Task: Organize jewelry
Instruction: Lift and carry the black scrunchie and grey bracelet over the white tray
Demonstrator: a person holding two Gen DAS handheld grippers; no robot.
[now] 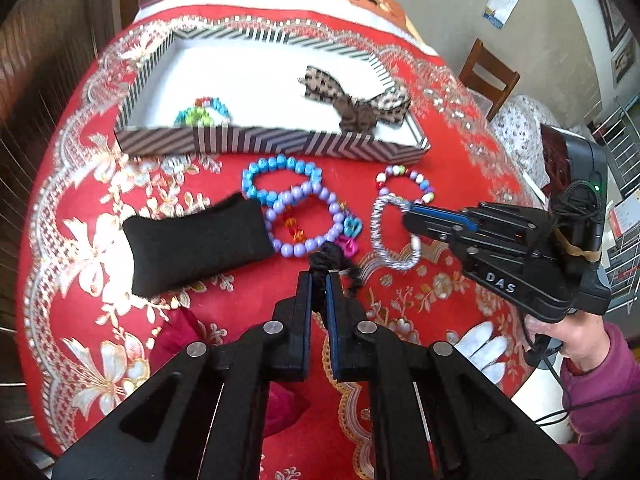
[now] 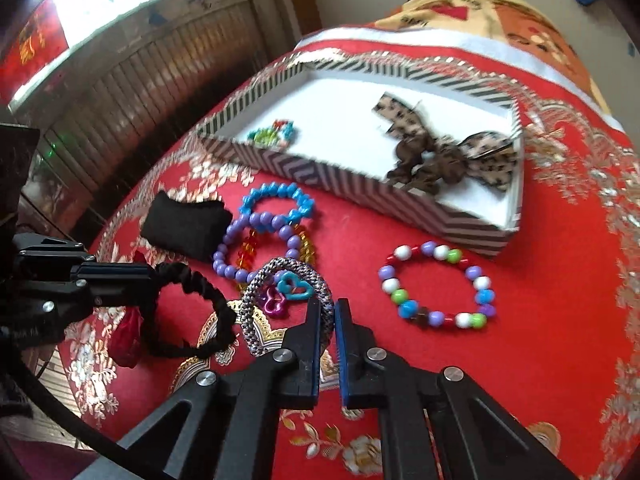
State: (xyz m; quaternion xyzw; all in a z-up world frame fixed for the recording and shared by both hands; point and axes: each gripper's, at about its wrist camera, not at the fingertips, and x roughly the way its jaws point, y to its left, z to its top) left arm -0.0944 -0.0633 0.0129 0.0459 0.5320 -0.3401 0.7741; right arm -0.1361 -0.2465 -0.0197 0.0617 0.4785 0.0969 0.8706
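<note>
My left gripper (image 1: 319,280) is shut on a black scrunchie (image 1: 332,261), which also shows in the right wrist view (image 2: 192,312) hanging from that gripper (image 2: 150,280). My right gripper (image 2: 327,308) is shut on a silver braided hair tie (image 2: 256,312); in the left wrist view it (image 1: 406,212) pinches the tie (image 1: 390,240). On the red cloth lie a blue bead bracelet (image 1: 280,178), a purple bead bracelet (image 1: 308,220) and a multicolour bead bracelet (image 2: 438,290). The striped tray (image 1: 272,144) holds a small bead bracelet (image 1: 204,112) and a leopard bow (image 1: 360,102).
A black cushion (image 1: 192,246) lies left of the bracelets. Small teal and pink heart charms (image 2: 288,294) sit inside the silver tie's loop. An orange bead strand (image 2: 250,254) lies under the purple bracelet. A wooden chair (image 1: 490,74) stands beyond the table.
</note>
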